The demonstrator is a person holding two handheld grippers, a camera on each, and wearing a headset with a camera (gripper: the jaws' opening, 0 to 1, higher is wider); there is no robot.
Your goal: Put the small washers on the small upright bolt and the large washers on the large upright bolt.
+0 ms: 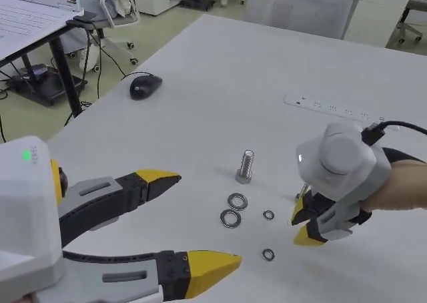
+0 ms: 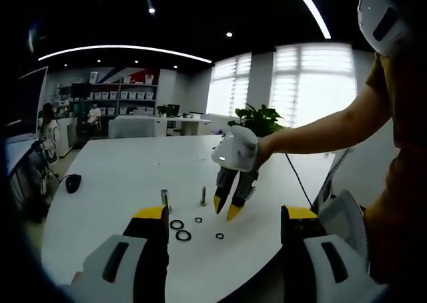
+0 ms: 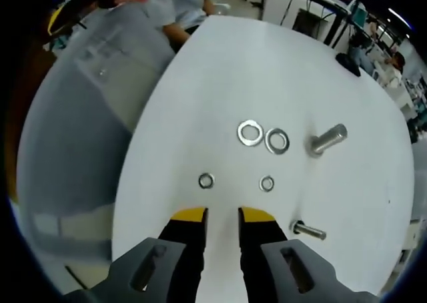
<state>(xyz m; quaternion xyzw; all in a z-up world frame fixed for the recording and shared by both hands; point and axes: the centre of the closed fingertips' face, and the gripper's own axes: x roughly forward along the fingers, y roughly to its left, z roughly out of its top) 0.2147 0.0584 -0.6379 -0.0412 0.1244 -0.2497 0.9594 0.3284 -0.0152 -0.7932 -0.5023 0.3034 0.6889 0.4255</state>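
On the white tabletop we see the large steel upright bolt, with the small steel bolt to its right. Two large steel ring washers lie side by side just before the large bolt. Two small steel washers lie apart to their right. A black computer mouse sits well behind, leftward.

Left claw jaws wide apart, held level; right claw narrowly parted, tips down.
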